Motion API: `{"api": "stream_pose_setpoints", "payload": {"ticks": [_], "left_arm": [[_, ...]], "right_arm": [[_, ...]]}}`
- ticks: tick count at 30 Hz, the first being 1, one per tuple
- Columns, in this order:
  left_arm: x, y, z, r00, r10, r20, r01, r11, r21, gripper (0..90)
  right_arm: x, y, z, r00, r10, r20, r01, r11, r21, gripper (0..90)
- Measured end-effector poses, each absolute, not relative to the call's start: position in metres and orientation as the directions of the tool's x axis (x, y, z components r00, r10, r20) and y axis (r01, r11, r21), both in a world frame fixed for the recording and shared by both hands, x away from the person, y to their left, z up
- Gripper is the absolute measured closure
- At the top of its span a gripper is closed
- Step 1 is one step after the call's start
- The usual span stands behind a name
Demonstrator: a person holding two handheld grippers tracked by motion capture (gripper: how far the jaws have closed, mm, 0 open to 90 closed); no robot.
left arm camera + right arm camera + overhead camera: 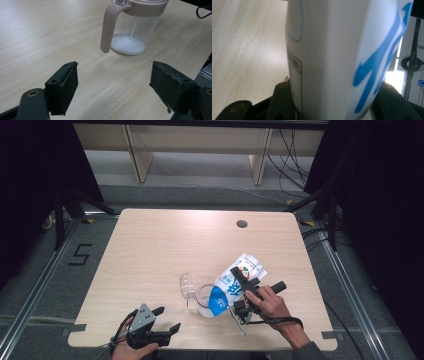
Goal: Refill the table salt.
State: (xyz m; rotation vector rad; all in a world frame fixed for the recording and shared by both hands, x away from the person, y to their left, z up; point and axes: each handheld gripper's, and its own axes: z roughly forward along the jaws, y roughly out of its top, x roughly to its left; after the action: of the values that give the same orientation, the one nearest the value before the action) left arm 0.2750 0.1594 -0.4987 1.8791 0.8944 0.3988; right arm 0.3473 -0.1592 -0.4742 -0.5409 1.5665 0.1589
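Two grippers are at work here, and the step in hand is judged to be pouring: a white and blue bag [233, 285] is clamped between the jaws of the right gripper [243, 287] and tipped mouth-down over a clear jug [133, 27] with a pinkish rim and handle. A thin white stream is seen running down inside the jug, and a small heap of white powder [127, 45] (sugar or salt, it cannot be told which) has gathered on its bottom. In the right gripper view the bag [342, 57] is pressed on both sides by the jaws, its body rising straight ahead of them.

The left gripper [162, 322] is held with its jaws wide apart and nothing between them, low over the table [150, 245]. The jug stands ahead of it, apart from it, its handle turned toward the left jaw.

For the next move a steady tilt is called for, the bag's mouth kept over the jug's opening so nothing is spilled; the jug could be steadied by its handle with the free gripper.
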Motion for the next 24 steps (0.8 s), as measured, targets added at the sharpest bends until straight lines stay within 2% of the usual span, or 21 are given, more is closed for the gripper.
{"api": "stream_pose_setpoints", "payload": {"ticks": [24], "left_arm": [[0.2757,0.16,-0.4991,0.675,0.729,-0.109,0.406,-0.243,0.881,21.3]], "right_arm": [[0.3468,-0.1598,-0.473,0.023,-0.246,-0.969,-0.416,0.879,-0.233,56.5]]}}
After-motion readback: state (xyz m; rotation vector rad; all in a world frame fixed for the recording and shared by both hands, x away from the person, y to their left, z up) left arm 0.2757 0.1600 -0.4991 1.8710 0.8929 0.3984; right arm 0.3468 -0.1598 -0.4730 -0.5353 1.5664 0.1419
